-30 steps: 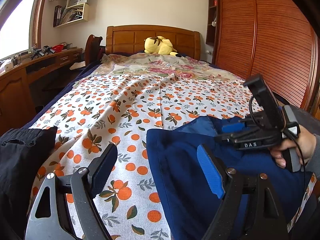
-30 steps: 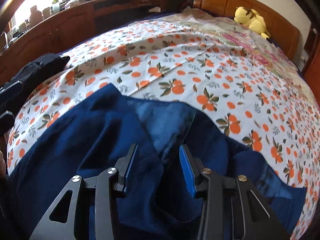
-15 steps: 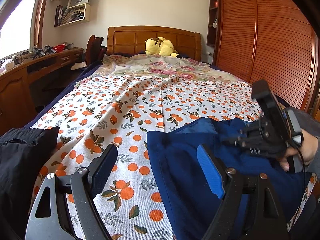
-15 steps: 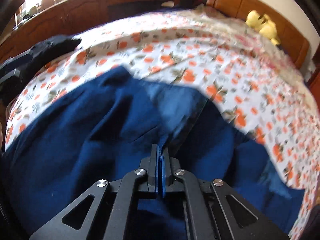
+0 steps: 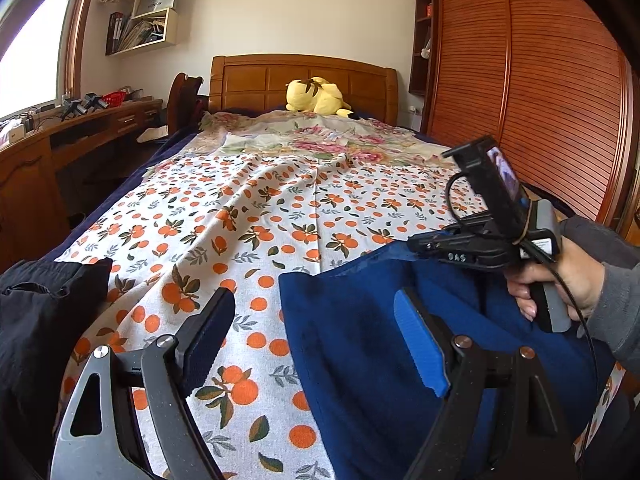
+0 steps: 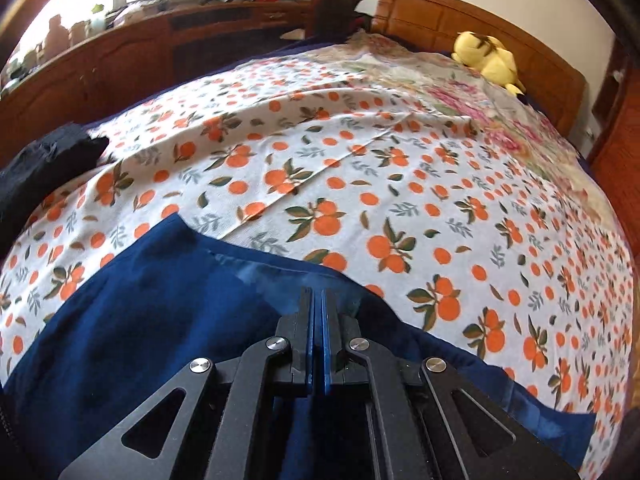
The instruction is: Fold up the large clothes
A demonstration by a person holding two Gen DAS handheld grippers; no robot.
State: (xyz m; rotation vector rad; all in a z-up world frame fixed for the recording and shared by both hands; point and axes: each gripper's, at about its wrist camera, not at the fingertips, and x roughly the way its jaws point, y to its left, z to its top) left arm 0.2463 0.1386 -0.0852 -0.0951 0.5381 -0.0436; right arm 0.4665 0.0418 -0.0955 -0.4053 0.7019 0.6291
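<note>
A large dark blue fabric garment (image 5: 380, 344) lies on the near end of the bed, at roughly 5 o'clock in the left wrist view, spread over a white cotton sheet printed with oranges and green leaves (image 5: 248, 216). The left gripper (image 5: 316, 340) hangs above the garment's left edge with its jaws spread wide, nothing between them; one pad sits over the sheet, the other over the blue cloth. The right gripper (image 6: 316, 320) is clenched, its blue pads pressed together on a raised fold of the garment (image 6: 168, 312) near the far hem. In the left wrist view that same right gripper (image 5: 424, 246) appears at 3 o'clock, held by the right hand (image 5: 560, 280), with cloth lifted at its tip. A crumpled black garment (image 5: 36, 312) rests at 9 o'clock at the bed's left edge. A yellow plush toy (image 5: 316, 96) lies at 12 o'clock against the wooden headboard (image 5: 256, 80).
</note>
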